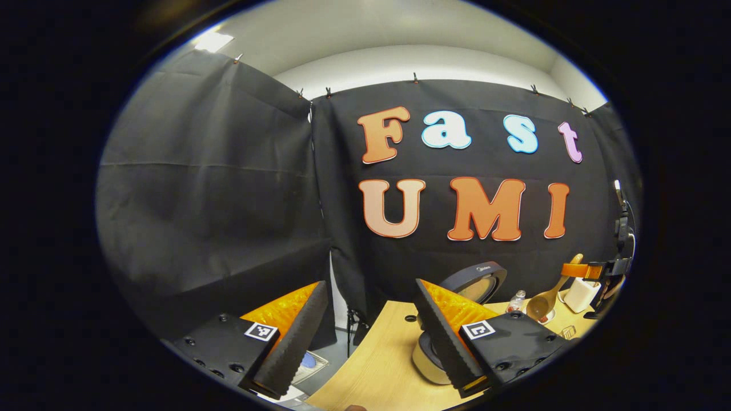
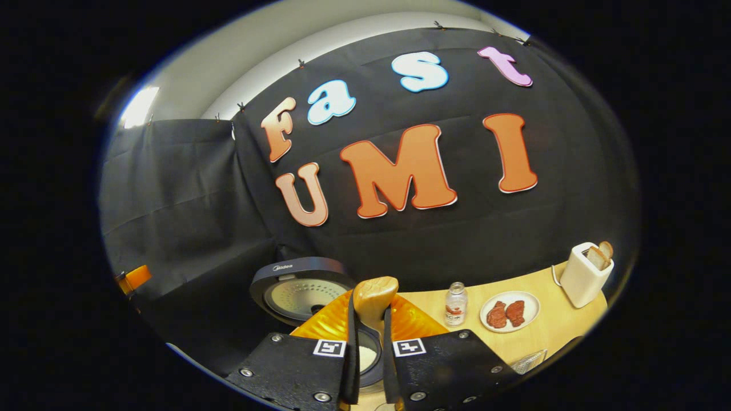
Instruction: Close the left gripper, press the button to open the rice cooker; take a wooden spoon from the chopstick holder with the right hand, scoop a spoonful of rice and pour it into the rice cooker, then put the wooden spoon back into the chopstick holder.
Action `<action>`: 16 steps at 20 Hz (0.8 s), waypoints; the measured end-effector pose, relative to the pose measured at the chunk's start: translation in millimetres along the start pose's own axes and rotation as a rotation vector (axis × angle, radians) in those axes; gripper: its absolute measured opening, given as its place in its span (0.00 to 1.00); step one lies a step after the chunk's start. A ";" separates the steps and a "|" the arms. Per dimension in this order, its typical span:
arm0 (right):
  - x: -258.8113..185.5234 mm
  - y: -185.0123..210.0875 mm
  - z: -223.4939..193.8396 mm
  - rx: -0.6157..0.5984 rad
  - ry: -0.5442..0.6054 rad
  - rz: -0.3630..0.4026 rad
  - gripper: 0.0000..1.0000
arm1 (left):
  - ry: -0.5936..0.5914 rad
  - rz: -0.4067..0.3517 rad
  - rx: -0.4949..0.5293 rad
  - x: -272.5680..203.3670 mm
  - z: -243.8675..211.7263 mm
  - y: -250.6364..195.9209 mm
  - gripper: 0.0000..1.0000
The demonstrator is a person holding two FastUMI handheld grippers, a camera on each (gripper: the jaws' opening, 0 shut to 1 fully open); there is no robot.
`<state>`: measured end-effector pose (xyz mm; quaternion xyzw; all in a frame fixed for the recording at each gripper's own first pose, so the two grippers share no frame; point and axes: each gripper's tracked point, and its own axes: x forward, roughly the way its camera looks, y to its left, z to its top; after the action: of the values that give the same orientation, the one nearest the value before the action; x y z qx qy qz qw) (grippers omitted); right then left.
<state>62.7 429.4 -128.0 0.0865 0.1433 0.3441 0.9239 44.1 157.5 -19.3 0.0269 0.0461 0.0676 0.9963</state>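
In the left gripper view, my left gripper [image 1: 365, 337] has its two fingers wide apart and nothing is between them. It hangs over the near-left edge of the light wooden table [image 1: 377, 365]. Behind its right finger I see the round rice cooker with a cream body and a dark lid [image 1: 477, 282]; the lid stands up, open. Further right, the other gripper [image 1: 594, 271] holds the light brown wooden spoon [image 1: 545, 302] by the handle, with the bowl of the spoon low, near a small clear bottle [image 1: 515, 299]. A white toaster [image 1: 581, 294] is just beside that gripper.

In the right gripper view, my right gripper [image 2: 370, 348] is narrow, and both fingers press on the handle of the wooden spoon [image 2: 374, 297], whose rounded end rises above the fingertips. Directly under the fingers is the open rice cooker [image 2: 300, 288], and white rice [image 2: 365, 357] shows inside its pot. To the right on the table [image 2: 548, 334] stand the small clear bottle with a white cap [image 2: 456, 305], a white plate with two pieces of red meat [image 2: 510, 312] and the white toaster with bread slices in it [image 2: 585, 274]. I cannot tell where the chopstick holder is.
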 end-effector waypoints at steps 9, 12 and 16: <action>-73.8 -108.7 14.3 0.048 -0.038 -0.186 0.16 | -0.016 -0.024 0.021 5.7 10.3 -24.0 1.00; -92.5 -138.5 4.2 0.076 -0.031 -0.233 0.16 | -0.023 -0.031 0.029 4.8 14.5 -32.2 1.00; -107.4 -178.0 -19.2 0.107 -0.010 -0.290 0.16 | -0.038 -0.026 0.018 0.9 18.0 -42.6 1.00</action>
<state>87.7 226.5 -170.2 0.1156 0.1677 0.1984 0.9587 52.3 114.6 -4.0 0.0366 0.0283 0.0537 0.9975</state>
